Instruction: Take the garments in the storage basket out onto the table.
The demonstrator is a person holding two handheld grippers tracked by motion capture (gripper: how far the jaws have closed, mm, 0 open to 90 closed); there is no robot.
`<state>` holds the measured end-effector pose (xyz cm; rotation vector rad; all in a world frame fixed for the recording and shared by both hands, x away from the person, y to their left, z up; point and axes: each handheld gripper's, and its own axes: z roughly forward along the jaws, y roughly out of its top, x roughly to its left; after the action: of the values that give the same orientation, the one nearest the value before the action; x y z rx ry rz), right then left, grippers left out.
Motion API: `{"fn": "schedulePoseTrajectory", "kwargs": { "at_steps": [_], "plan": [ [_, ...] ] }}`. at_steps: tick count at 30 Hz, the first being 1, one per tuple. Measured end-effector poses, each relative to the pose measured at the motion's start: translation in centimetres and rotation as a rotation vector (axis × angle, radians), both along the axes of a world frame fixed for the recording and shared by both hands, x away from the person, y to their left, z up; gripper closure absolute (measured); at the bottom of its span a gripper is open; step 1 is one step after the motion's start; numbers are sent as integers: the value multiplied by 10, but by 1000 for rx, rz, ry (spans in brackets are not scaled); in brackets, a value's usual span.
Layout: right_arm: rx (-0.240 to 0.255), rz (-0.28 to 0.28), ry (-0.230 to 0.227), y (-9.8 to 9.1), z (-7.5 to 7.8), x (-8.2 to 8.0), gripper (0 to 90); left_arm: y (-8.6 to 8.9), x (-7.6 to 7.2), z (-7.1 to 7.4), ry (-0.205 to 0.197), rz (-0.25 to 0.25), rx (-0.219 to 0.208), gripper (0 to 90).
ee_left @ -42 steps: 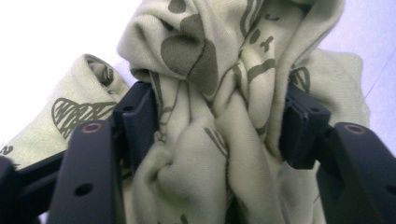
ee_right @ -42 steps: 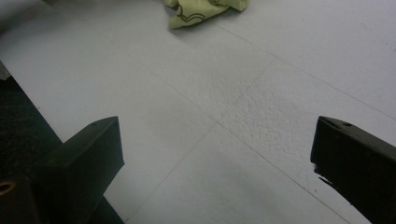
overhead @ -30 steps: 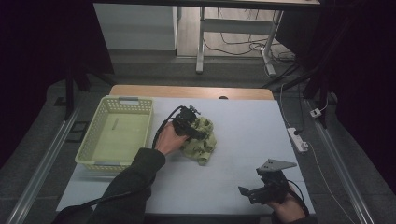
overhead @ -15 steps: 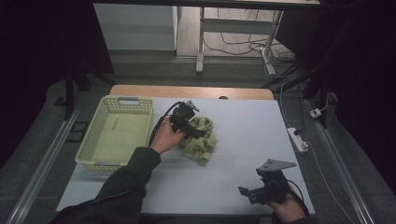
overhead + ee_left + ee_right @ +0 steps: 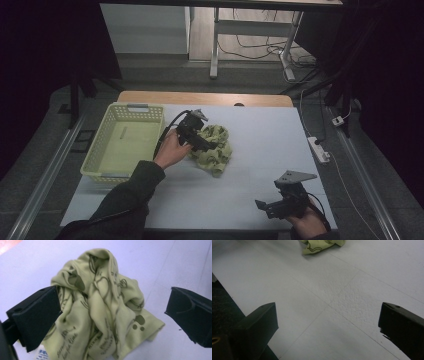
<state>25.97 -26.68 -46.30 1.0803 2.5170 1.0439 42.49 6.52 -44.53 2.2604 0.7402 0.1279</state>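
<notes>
A crumpled pale green cloth (image 5: 216, 150) with dark print lies in a heap near the middle of the white table (image 5: 265, 130). My left gripper (image 5: 212, 145) hovers just over its left side, tilted down at it. In the left gripper view the cloth (image 5: 105, 315) sits between and beyond the jaws of the left gripper (image 5: 112, 315), which have just been opening and stand wide apart, pads off the fabric. My right gripper (image 5: 265, 206) rests open at the table's near right with nothing between the jaws. In the right gripper view, the right gripper (image 5: 327, 325) faces bare table, with a corner of the cloth (image 5: 322, 245) far off.
A pale green slatted basket (image 5: 137, 107) stands at the table's left, beside the left hand. A white power strip (image 5: 318, 150) lies off the right edge. A wooden strip (image 5: 205, 98) borders the far side. Dark floor and cables lie beyond.
The left gripper has lifted a little off the cloth and shifted slightly up the picture. The cloth stays in its heap. The right gripper has not moved.
</notes>
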Motion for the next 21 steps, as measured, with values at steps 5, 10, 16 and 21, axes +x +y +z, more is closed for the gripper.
{"fn": "schedulePoseTrajectory", "kwargs": {
  "at_steps": [5, 10, 16, 21],
  "plan": [
    [-1, 0, 0, 0, 0, 0, 22, 5, -7, -2, 16, -5, -41, 0],
    [-2, -1, 1, 0, 0, 0, 22, 12, -11, -5, 31, -5, -76, 0],
    [-3, 0, -1, 0, 0, 0, 22, 18, -14, -7, 42, 0, -88, 0],
    [-1, 0, -1, 0, 0, 0, 22, 25, -18, -9, 46, 17, -105, 0]
  ]
}}
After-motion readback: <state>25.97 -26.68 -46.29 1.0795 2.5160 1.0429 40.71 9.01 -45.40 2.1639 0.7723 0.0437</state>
